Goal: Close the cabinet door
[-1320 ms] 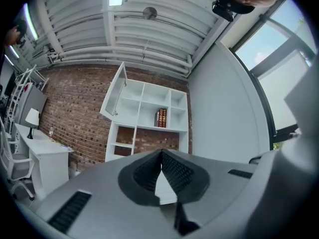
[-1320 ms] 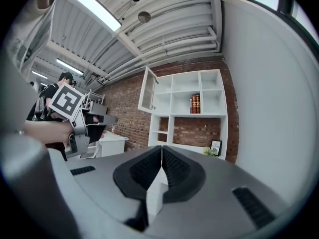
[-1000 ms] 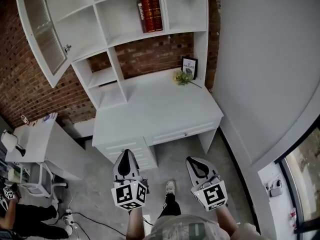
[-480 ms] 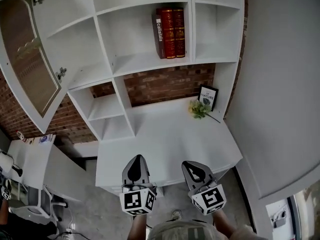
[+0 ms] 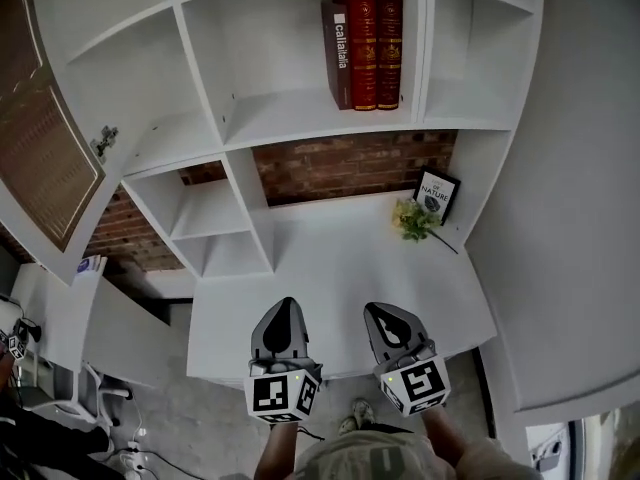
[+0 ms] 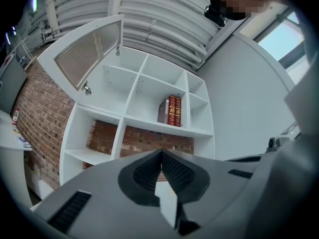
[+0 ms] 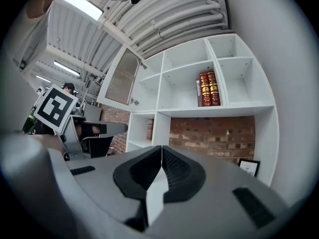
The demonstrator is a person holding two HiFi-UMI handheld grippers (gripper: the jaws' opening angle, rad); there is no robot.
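Observation:
The cabinet door [image 5: 40,138] [image 6: 89,54] [image 7: 121,78], white-framed with a glass pane, stands swung open at the upper left of a white shelf unit [image 5: 300,108]. Its small knob [image 5: 103,140] shows on the frame's edge. My left gripper [image 5: 284,312] and right gripper [image 5: 385,315] hover side by side over the front edge of the white desk [image 5: 340,268], both shut and holding nothing. They point level at the shelves, well below and to the right of the door.
Three books [image 5: 362,50] stand in the upper middle compartment. A framed card [image 5: 437,194] and a sprig of flowers [image 5: 415,220] sit at the desk's back right. A second white table [image 5: 110,328] and a chair [image 5: 50,393] are at the left. A white wall [image 5: 580,168] bounds the right.
Both grippers have moved forward from over the floor to the desk's front edge. The shelf unit and open door now loom larger and closer. Jaws stayed shut.

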